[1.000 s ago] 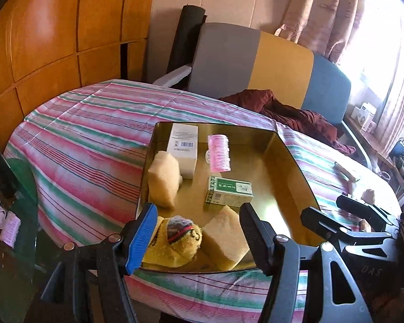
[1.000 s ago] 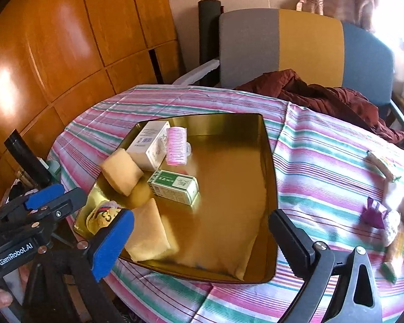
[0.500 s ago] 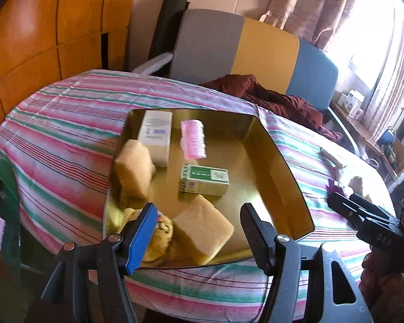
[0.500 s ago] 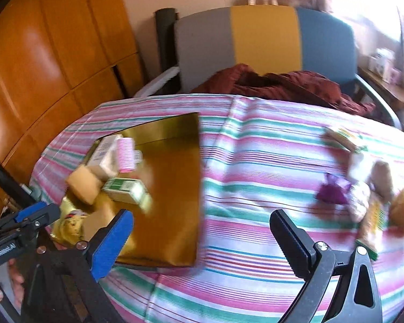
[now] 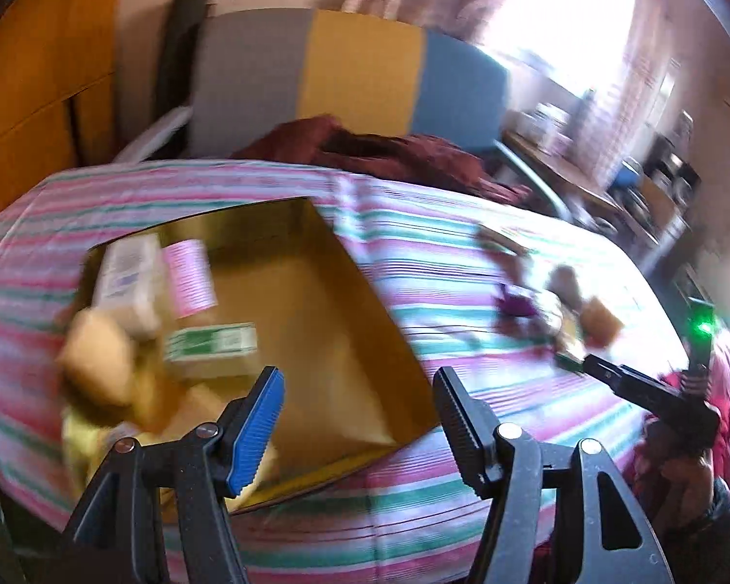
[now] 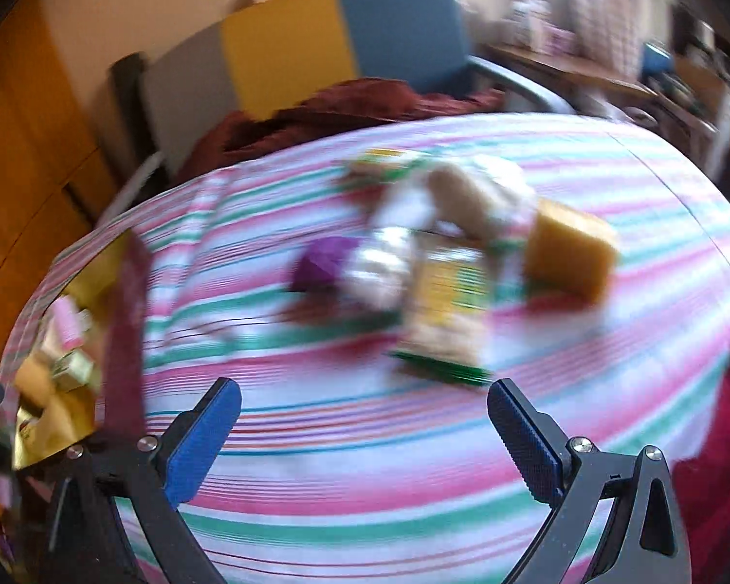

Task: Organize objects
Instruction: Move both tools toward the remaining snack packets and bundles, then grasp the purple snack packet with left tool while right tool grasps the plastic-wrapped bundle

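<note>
A gold tray (image 5: 365, 311) lies on the striped tablecloth and holds a white box (image 5: 126, 277), a pink roller (image 5: 190, 277), a green box (image 5: 211, 340) and yellow sponges (image 5: 97, 360). My left gripper (image 5: 357, 418) is open and empty over the tray's near right corner. My right gripper (image 6: 365, 433) is open and empty, in front of a blurred pile of loose things: a purple item (image 6: 321, 263), a yellow-green packet (image 6: 447, 301) and a yellow sponge (image 6: 569, 253). The tray (image 6: 48, 428) shows at the far left of the right wrist view.
A grey, yellow and blue chair (image 5: 345, 78) with a dark red cloth (image 5: 365, 151) stands behind the table. Wooden panels (image 5: 34, 73) line the left wall. A cluttered side table (image 5: 584, 155) stands at the right by the bright window.
Both grippers have swung to the right. The tray has slid to the left of both views and the pile of loose things now sits ahead of the right gripper. Both stay open.
</note>
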A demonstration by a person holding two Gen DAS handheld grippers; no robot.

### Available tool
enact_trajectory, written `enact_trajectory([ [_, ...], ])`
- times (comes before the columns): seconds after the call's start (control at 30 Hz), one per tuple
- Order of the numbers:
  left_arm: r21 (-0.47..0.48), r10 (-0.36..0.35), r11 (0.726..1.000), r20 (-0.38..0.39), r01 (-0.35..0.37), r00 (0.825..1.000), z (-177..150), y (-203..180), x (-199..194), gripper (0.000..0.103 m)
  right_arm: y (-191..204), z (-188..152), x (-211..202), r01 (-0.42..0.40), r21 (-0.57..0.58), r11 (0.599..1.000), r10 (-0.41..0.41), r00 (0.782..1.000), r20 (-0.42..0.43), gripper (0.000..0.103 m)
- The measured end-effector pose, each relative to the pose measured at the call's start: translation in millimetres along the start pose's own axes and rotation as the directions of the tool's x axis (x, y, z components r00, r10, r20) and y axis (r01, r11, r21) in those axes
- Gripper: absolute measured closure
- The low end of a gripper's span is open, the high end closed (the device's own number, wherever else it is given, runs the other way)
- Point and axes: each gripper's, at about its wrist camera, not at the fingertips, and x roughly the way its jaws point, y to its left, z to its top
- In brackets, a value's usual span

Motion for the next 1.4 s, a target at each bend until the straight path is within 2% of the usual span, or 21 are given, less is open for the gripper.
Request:
enact_trajectory([
  [0.07,0.065,-0.046,0.997,-0.019,0.047,0.999,7,-23,10,0.039,-18,0,-1,0.025,0.041,0.999,-0.025,1.000,0.000,0.001],
  [0.2,0.147,-0.084,0.985,-0.059,0.091,0.995,20,-64,37,0.039,-38,1,-4,0.052,0.086,0.995,-0.052,0.999,0.008,0.001],
  [0.43,0.182,-0.120,0.972,-0.159,0.149,0.980,46,-120,105,0.047,-43,0,1,0.035,0.074,0.997,-0.035,0.999,0.005,0.001],
  [0.73,0.175,-0.158,0.963,-0.238,0.203,0.958,68,-153,174,0.049,-44,1,10,0.017,0.063,0.998,-0.017,1.000,-0.005,0.001],
  [0.93,0.196,-0.145,0.958,-0.294,0.208,0.945,76,-166,216,0.049,-45,6,15,0.015,0.060,0.998,-0.014,1.000,-0.011,0.001],
  [1.0,0.197,-0.138,0.958,-0.320,0.208,0.937,74,-168,228,0.055,-44,8,17,0.013,0.058,0.998,-0.013,1.000,-0.011,0.001],
  [1.03,0.184,-0.150,0.957,-0.346,0.224,0.926,72,-166,236,0.066,-43,10,17,0.012,0.055,0.998,-0.012,1.000,-0.012,0.001],
  [1.07,0.177,-0.157,0.957,-0.354,0.230,0.922,69,-165,238,0.067,-42,11,18,0.011,0.049,0.999,-0.011,1.000,-0.012,0.001],
  [1.17,0.142,-0.175,0.962,-0.329,0.232,0.928,63,-156,230,0.068,-37,17,20,0.004,0.029,1.000,-0.004,1.000,-0.008,0.002],
  [1.23,0.112,-0.165,0.972,-0.312,0.209,0.936,60,-147,223,0.068,-30,25,24,-0.001,0.006,1.000,0.001,1.000,-0.007,0.005],
  [1.33,0.064,-0.149,0.983,-0.288,0.174,0.946,56,-130,209,0.068,-19,36,28,-0.012,-0.043,0.999,0.012,1.000,0.003,0.012],
  [1.4,0.064,-0.129,0.986,-0.268,0.152,0.955,54,-123,202,0.068,-11,44,35,-0.015,-0.076,0.997,0.015,1.000,-0.001,0.023],
])
